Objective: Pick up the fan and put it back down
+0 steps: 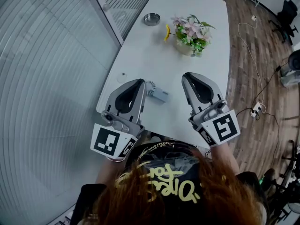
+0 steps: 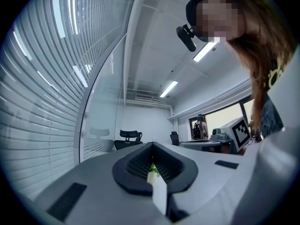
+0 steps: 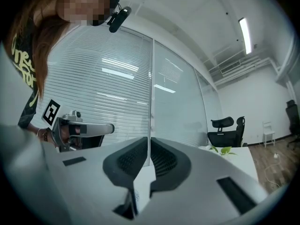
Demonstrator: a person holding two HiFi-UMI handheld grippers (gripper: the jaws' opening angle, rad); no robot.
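Note:
A small white fan (image 1: 158, 93) lies on the white table (image 1: 140, 50) near its front edge, round head to the left. My left gripper (image 1: 139, 82) hovers just left of the fan and my right gripper (image 1: 187, 76) is further off to its right; neither touches it. In the left gripper view the left gripper (image 2: 152, 146) has its jaws shut with nothing between them. The right gripper (image 3: 149, 142) in its own view is also shut and holds nothing. Both point roughly level, away from the person.
A pot of flowers (image 1: 190, 34) and a metal bowl (image 1: 151, 19) stand at the table's far end. A glass wall with blinds (image 1: 56, 55) runs along the left. On the wood floor to the right lie cables and a power strip (image 1: 256, 109).

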